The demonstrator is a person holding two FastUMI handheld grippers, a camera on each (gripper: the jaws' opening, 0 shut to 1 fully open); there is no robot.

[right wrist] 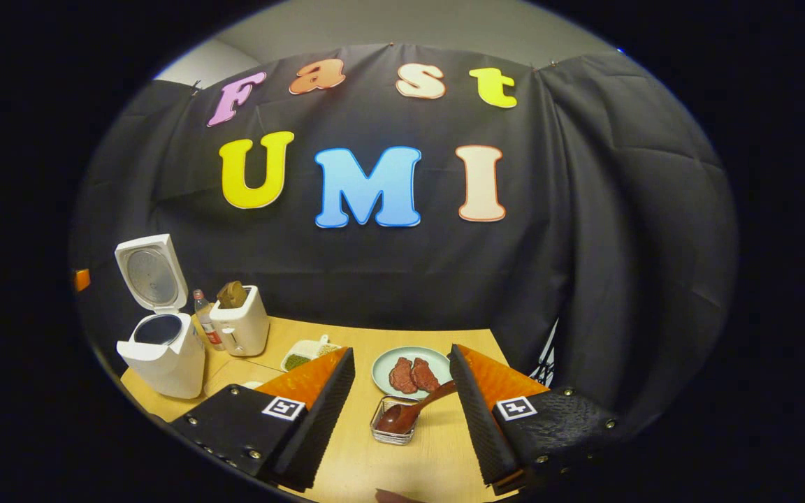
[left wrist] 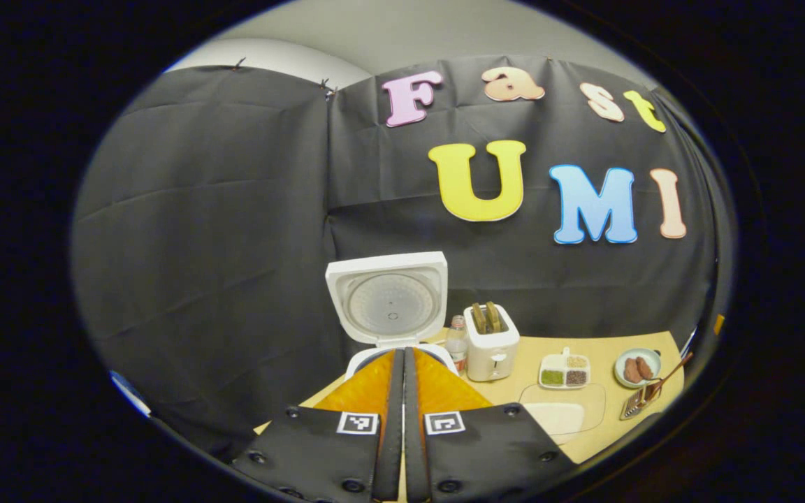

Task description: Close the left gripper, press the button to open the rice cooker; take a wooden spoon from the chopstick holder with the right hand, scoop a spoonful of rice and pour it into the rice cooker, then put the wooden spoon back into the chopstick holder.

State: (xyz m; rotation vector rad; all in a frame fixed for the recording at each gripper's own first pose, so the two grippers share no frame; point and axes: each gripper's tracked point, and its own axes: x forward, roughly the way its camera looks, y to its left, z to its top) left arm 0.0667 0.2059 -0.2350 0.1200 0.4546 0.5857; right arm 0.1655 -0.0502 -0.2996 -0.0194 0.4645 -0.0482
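Observation:
The white rice cooker stands open with its lid raised; my left gripper is shut with nothing in it, right in front of the cooker and hiding most of its body. In the right gripper view the cooker stands at the far left. The wooden spoon rests with its bowl in the chopstick holder, its handle slanting up towards my right-hand finger. My right gripper is open, fingers on either side of the spoon and holder. A clear container of rice lies near the table's front.
A toaster and a small bottle stand beside the cooker. A divided dish of grains and a plate with sausages sit further along the wooden table. The plate lies just behind the holder.

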